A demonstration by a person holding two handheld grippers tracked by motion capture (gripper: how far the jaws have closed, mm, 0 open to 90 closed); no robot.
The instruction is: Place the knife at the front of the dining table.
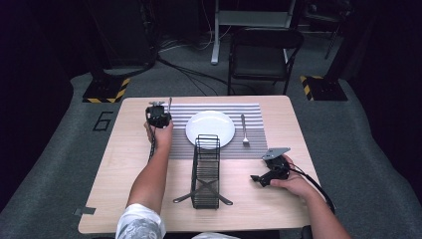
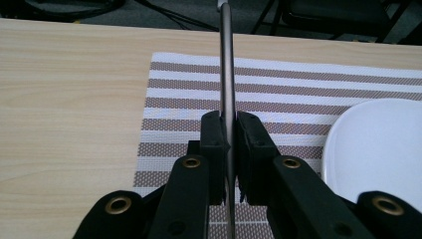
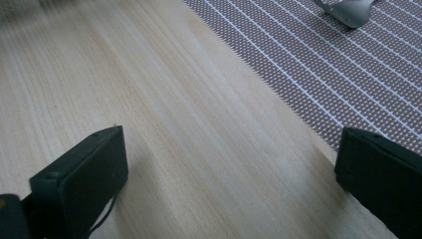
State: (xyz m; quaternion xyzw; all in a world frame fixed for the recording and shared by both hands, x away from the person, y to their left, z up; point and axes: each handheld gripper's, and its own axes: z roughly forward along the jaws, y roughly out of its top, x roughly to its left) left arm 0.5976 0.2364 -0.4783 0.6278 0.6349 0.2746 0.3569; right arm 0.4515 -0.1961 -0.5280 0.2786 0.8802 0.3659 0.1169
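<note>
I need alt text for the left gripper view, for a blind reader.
The left hand-held gripper is shut on a thin metal utensil handle, held above a striped placemat on a wooden table. A white plate lies at the right.

Brushed metal knife [image 2: 227,74], woven striped cloth placemat [image 2: 298,94], glossy white plate [image 2: 383,139], matt wood table [image 2: 69,99]

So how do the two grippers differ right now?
The left gripper is shut on a thin metal utensil, held above the striped placemat; the right gripper is open and holds nothing. The left sits far up the table beside the plate; the right rests lower at the near right. Both have black jaws.
</note>
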